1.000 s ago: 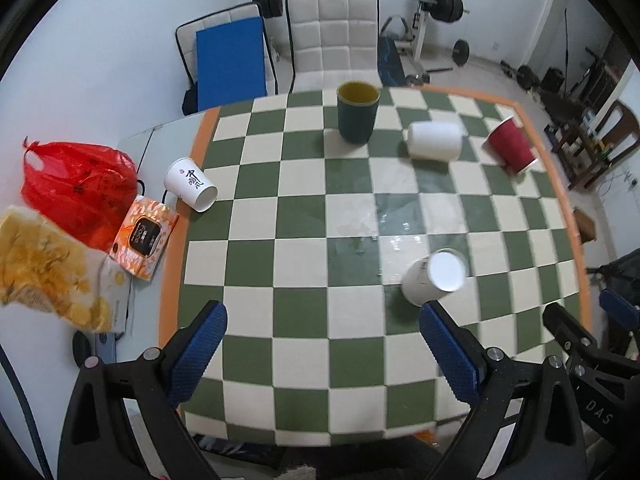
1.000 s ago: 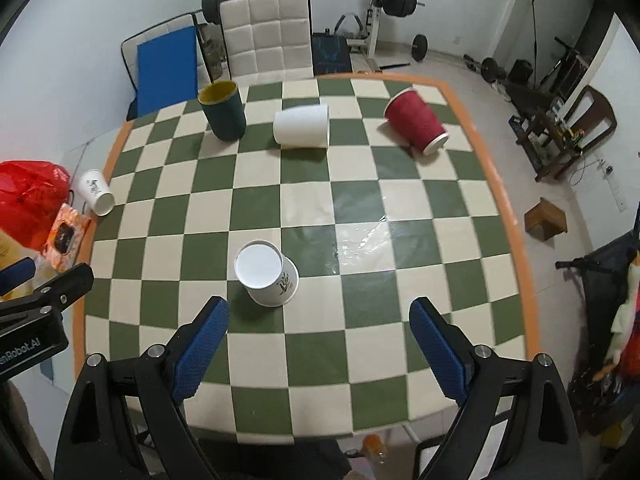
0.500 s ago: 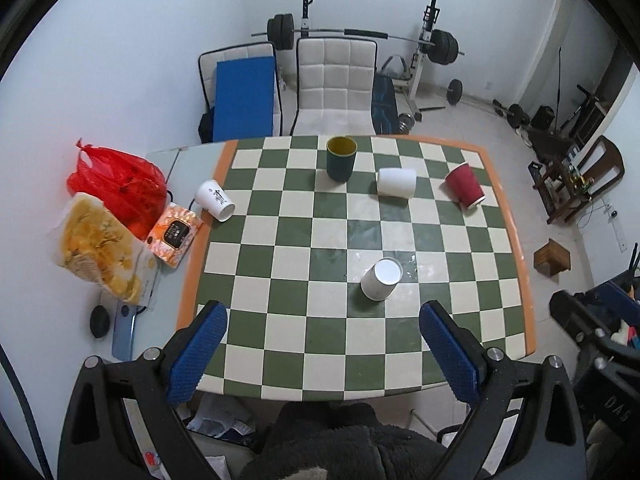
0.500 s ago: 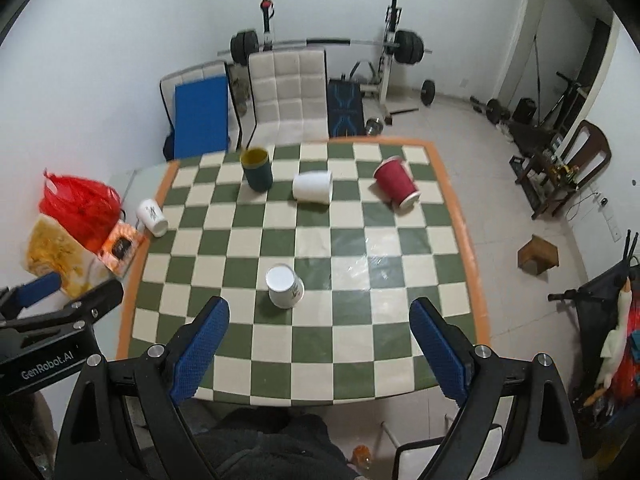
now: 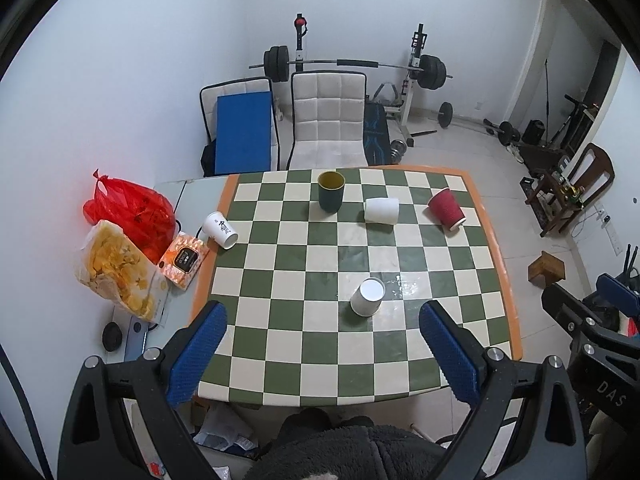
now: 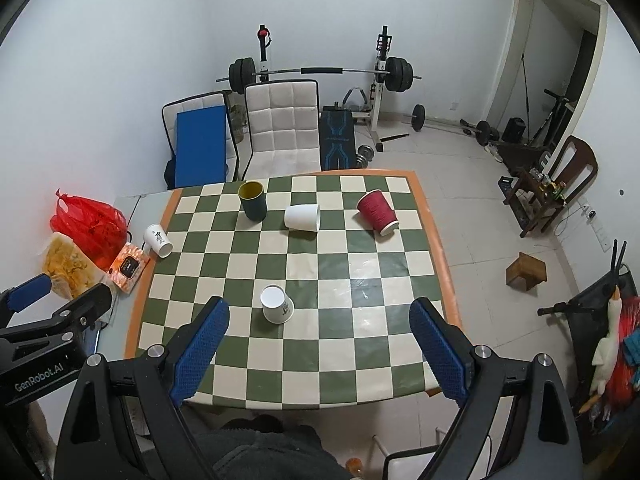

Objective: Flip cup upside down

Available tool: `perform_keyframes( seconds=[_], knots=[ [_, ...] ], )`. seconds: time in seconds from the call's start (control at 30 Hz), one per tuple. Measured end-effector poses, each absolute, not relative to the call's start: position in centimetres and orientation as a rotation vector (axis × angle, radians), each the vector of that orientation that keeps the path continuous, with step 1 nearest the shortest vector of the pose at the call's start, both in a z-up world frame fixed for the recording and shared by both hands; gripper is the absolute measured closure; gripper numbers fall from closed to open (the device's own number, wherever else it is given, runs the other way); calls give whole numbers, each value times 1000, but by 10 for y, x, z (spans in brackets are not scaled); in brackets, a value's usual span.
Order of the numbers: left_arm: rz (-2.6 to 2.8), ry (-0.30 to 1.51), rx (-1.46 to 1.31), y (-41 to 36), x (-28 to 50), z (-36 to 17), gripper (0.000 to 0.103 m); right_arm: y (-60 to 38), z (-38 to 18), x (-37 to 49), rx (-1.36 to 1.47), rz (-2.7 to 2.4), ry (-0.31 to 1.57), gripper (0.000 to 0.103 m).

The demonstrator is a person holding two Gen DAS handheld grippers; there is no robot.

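A white paper cup (image 5: pixel 367 298) stands upside down near the middle of the checkered table (image 5: pixel 280 344); it also shows in the right wrist view (image 6: pixel 276 304). A dark green cup (image 5: pixel 331 191) stands upright at the back. A white cup (image 5: pixel 382 210) and a red cup (image 5: pixel 445 210) lie on their sides at the back. Another white printed cup (image 5: pixel 221 230) lies at the left edge. My left gripper (image 5: pixel 324 348) is open and empty, high above the table's near edge. My right gripper (image 6: pixel 318 344) is open and empty too.
A red bag (image 5: pixel 128 210), a yellow snack bag (image 5: pixel 116 272) and an orange packet (image 5: pixel 184 260) lie on a grey side table at the left. A white chair (image 5: pixel 326 128) and a weight bench stand behind the table. A wooden box (image 6: pixel 525 271) sits on the floor at right.
Both grippers have pulled up and back from the table, so the whole table and room now show. The cups have not moved.
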State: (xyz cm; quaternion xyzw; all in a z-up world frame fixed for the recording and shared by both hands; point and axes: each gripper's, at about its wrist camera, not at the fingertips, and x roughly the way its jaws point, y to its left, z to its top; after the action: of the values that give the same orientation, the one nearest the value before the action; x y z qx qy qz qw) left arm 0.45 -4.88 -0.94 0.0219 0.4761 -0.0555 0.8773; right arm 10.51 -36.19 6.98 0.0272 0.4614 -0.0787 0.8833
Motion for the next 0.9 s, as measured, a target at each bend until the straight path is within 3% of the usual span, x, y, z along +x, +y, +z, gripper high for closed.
perform_keyframes(
  seconds=[0.9],
  knots=[
    [-106, 989, 25, -55, -10, -10, 5, -369, 69, 103, 78, -150, 969, 9]
  ],
)
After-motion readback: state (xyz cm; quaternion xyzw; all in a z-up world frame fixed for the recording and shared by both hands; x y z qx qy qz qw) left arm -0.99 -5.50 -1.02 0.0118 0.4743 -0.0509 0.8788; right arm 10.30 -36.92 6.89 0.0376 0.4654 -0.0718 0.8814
